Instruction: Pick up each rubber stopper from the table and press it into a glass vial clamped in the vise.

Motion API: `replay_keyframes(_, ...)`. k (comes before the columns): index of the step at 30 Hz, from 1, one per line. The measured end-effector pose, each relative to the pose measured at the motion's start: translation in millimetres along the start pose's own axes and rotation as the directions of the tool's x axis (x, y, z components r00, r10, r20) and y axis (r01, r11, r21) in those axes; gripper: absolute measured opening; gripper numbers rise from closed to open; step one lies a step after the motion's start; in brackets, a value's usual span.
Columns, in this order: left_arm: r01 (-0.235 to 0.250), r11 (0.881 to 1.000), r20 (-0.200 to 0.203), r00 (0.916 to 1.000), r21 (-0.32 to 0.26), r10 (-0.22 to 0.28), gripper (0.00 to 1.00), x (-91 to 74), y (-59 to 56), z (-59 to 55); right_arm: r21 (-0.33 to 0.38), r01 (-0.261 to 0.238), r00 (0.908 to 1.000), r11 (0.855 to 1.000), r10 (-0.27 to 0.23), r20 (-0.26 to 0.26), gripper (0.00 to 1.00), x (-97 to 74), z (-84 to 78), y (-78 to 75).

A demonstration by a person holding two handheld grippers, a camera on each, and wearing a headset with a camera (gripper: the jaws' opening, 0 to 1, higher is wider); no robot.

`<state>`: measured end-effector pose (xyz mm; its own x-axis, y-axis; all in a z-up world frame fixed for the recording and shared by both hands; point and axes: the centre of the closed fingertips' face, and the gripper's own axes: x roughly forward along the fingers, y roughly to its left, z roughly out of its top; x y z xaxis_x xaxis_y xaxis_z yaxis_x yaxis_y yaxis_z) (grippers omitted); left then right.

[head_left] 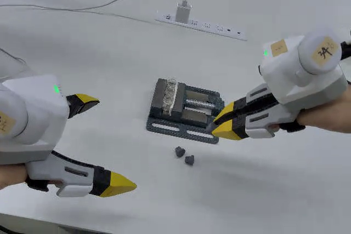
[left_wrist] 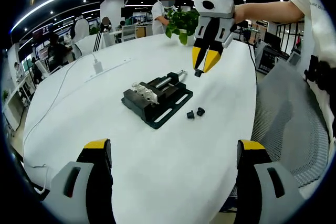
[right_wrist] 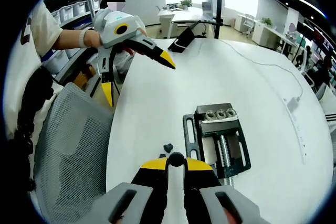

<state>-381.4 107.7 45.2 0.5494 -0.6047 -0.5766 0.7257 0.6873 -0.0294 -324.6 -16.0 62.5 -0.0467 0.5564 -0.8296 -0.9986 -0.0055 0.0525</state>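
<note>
A dark vise (head_left: 185,112) sits mid-table with clear glass vials (head_left: 170,92) clamped in a row in its jaws. Two dark rubber stoppers (head_left: 180,151) (head_left: 190,160) lie on the table just in front of it. My right gripper (head_left: 218,126) hovers at the vise's right end, shut on another rubber stopper (right_wrist: 176,159). In the right gripper view the vise (right_wrist: 220,142) and three vials (right_wrist: 219,113) lie just ahead. My left gripper (head_left: 104,143) is wide open and empty, well left of the vise (left_wrist: 157,99). The loose stoppers (left_wrist: 195,113) lie beyond it.
A white power strip (head_left: 200,24) with a plugged charger (head_left: 182,11) and cable lies at the table's far side. A grey mesh chair (left_wrist: 283,119) stands by the table edge. Other people stand in the office behind.
</note>
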Motion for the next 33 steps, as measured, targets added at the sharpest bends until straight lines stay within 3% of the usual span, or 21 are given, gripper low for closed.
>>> replay_keyframes(5,0.001,1.000,-0.008,1.0000,0.005,-0.001,0.99,1.1,0.3,-2.4,-0.039,-0.005,0.9994,0.999,0.004,-0.035,0.06,2.1,7.7,-20.4)
replay_keyframes(16,0.006,1.000,-0.016,0.9998,0.010,-0.006,0.99,3.6,-1.3,-5.3,-0.139,-0.044,0.9912,0.989,0.026,-0.130,0.05,6.4,27.0,-43.8)
replay_keyframes(26,0.016,1.000,-0.023,0.9996,0.012,-0.016,0.99,6.6,-1.6,-7.1,-0.207,-0.087,0.9751,0.974,0.041,-0.218,0.05,14.0,36.0,-60.9)
replay_keyframes(33,-0.002,1.000,-0.021,0.9998,-0.012,0.001,0.99,7.1,5.4,-9.1,-0.247,-0.114,0.9618,0.962,0.045,-0.270,0.05,23.3,45.7,-75.4)
